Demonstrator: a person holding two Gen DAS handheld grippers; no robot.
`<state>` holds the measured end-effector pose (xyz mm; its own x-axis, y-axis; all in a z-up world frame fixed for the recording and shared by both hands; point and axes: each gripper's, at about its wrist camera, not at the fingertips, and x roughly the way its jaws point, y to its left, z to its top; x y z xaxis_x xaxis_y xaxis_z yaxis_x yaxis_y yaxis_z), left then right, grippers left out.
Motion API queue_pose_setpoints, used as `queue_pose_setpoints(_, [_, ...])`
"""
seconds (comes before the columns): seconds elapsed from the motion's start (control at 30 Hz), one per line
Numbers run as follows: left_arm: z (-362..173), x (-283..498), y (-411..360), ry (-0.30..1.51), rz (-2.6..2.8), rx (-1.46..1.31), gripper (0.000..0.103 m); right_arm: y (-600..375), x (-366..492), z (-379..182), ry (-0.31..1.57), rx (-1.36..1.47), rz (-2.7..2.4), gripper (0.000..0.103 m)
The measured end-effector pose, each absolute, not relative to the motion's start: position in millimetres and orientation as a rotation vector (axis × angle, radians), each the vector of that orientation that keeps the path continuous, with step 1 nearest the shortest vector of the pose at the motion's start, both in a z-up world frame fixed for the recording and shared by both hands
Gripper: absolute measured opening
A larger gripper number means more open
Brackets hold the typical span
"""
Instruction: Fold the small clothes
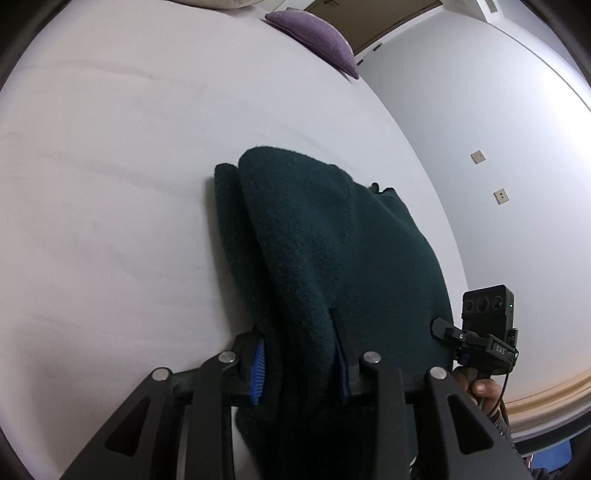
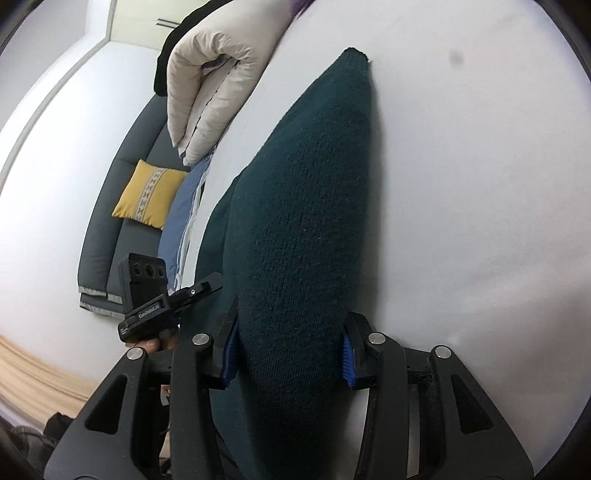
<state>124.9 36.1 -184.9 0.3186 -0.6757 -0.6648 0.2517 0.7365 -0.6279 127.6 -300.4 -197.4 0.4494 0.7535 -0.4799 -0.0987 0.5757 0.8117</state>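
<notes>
the dark green knitted garment (image 1: 332, 251) runs lengthwise away from both cameras, its long axis stretching from between the fingers out over the pale bed sheet (image 1: 110, 184). in the right wrist view it narrows toward a far corner near the top of the frame, leaning a little to the right; in the left wrist view it ends in a rounded folded edge with a second layer showing along its left side. the near end of the garment (image 2: 306, 229) sits right between the blue pads of each tool: the left gripper (image 1: 301, 363) has cloth bunched between its pads and draped over the right-hand one, and the pads appear to press on the fabric, so it is grasping the garment. the right gripper (image 2: 290, 354) likewise has a thick fold filling the gap from pad to pad and is clenched on it. the cloth is a deep teal-green, coarse knit, doubled into a thick, puffy fold with soft rounded edges. it lies on the bed, with a folded cream duvet (image 2: 218, 74) beyond it to the left in the right wrist view and a purple cushion (image 1: 314, 33) at the far edge of the bed in the left wrist view.
</notes>
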Motion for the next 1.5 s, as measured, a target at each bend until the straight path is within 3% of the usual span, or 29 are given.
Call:
queue_pose_setpoints(0.2, [-180,127,39,1.058,-0.594,-0.43,0.042,-309,127,-195,0.969,0.795,0.575,0.044])
queue_pose_setpoints(0.43, [-135,87,49,0.903,-0.406,-0.179,0.054,-326,101,-166,0.922,0.724,0.431,0.048])
queue_pose_setpoints(0.7, [-81,22,27,0.615,-0.228,0.032,0.102,-330,55,-109,0.804,0.565,0.26,0.052])
queue_pose_setpoints(0.87, [-51,-12,17,0.459,-0.125,0.082,0.103,-304,30,-66,0.71,0.381,0.196,0.056])
queue_pose_setpoints(1.0, [-30,-37,14,0.352,-0.052,0.111,0.103,-276,11,-32,0.631,0.243,0.133,0.075])
queue_pose_setpoints(1.07, [-21,-45,12,0.311,-0.02,0.116,0.103,-262,1,-17,0.598,0.184,0.111,0.079])
queue_pose_setpoints(1.33, [5,-64,17,0.288,-0.035,0.074,0.103,-234,-32,19,0.537,0.141,0.083,0.092])
queue_pose_setpoints(1.5, [-3,-46,19,0.43,-0.037,0.016,0.103,-225,-51,27,0.488,0.118,0.062,0.098])
